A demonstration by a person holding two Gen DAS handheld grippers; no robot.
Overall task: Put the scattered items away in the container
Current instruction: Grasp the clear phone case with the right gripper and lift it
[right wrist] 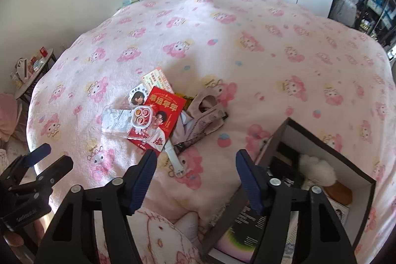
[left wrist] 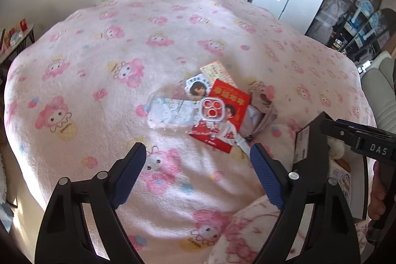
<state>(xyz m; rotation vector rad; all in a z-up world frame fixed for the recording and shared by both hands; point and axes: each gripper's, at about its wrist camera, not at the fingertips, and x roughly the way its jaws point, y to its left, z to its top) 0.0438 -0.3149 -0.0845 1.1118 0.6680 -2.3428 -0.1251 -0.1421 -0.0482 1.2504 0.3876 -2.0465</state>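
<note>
Left gripper [left wrist: 196,160]: black frame, blue ribbed pads, jaws spread wide, nothing between them. It hovers over the pink fleece blanket with cartoon-character print [left wrist: 104,46]; the pile sits at its 12 o'clock. In the right wrist view it shows at 9 o'clock [right wrist: 47,156], also spread.

Scattered pile, mid-bed, left to right in the right wrist view:
- clear plastic phone case with white line-art print [right wrist: 116,119], flat on the blanket. Its pink-ringed camera cutout [right wrist: 141,116] overlaps the booklet's left edge.
- small round sticker with a dark-haired cartoon face [right wrist: 137,97], at 12 o'clock of the case, touching the booklet.
- pale card with green and orange print [right wrist: 156,79], partly tucked under the booklet's top edge.
- red printed booklet with gold characters and a person's photo [right wrist: 158,120], centre of the pile, tilted.
- white strap with a buckle end [right wrist: 174,160], poking out from under the booklet toward 6 o'clock.
- beige fabric item, crumpled [right wrist: 205,110], touching the booklet's right side; can't tell what it is.

Right gripper [right wrist: 195,165]: same build, jaws apart, empty, tips just short of the strap.

Container: dark-walled open cardboard box with white interior [right wrist: 319,145], at 4 o'clock of the pile, well apart from it. Inside: fluffy white item [right wrist: 315,171], brown rounded object [right wrist: 339,192], some dark packaging. A dark printed flap [right wrist: 247,222] hangs at its near side. In the left wrist view only the box edge [left wrist: 311,140] shows, at 3 o'clock.
</note>
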